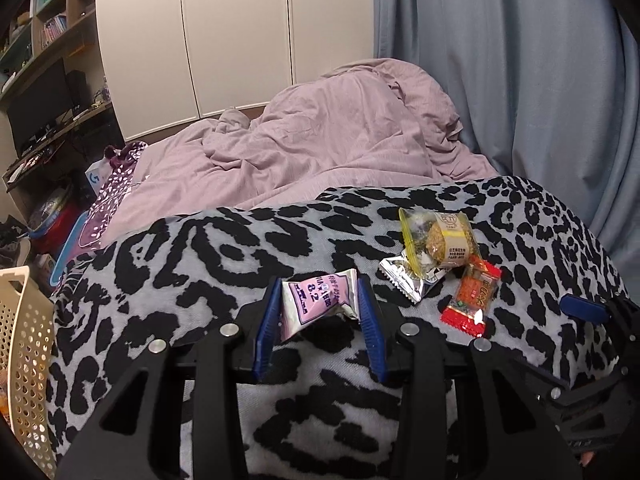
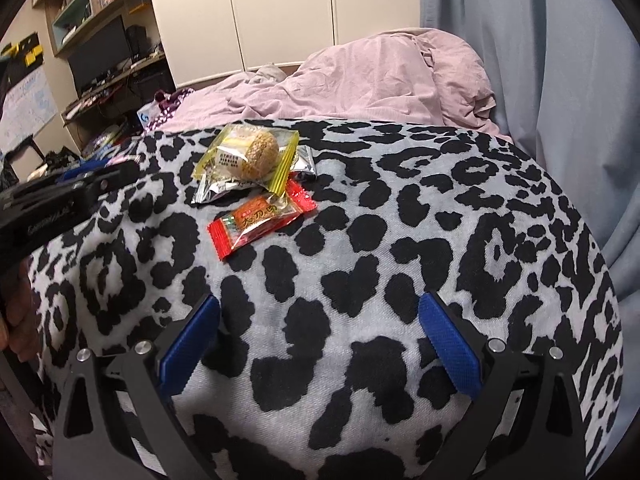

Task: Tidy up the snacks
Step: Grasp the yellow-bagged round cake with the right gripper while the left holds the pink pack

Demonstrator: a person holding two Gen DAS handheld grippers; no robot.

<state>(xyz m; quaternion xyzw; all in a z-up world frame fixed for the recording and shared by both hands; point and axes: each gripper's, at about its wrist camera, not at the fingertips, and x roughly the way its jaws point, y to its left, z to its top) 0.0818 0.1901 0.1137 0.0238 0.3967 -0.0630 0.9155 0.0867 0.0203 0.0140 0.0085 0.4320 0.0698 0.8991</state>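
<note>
My left gripper is shut on a pink snack packet, squeezed between its blue pads above the leopard-print blanket. To its right lie a yellow-edged packet with a round cake, a silver packet partly under it, and a red packet. The right wrist view shows the same pile: yellow packet, silver packet, red packet. My right gripper is open over bare blanket, nearer than the pile. Its blue pad shows at the left view's right edge.
A perforated cream basket stands at the lower left beside the bed. A rumpled pink duvet fills the far bed, a blue curtain hangs right, and white wardrobe doors and cluttered shelves stand behind.
</note>
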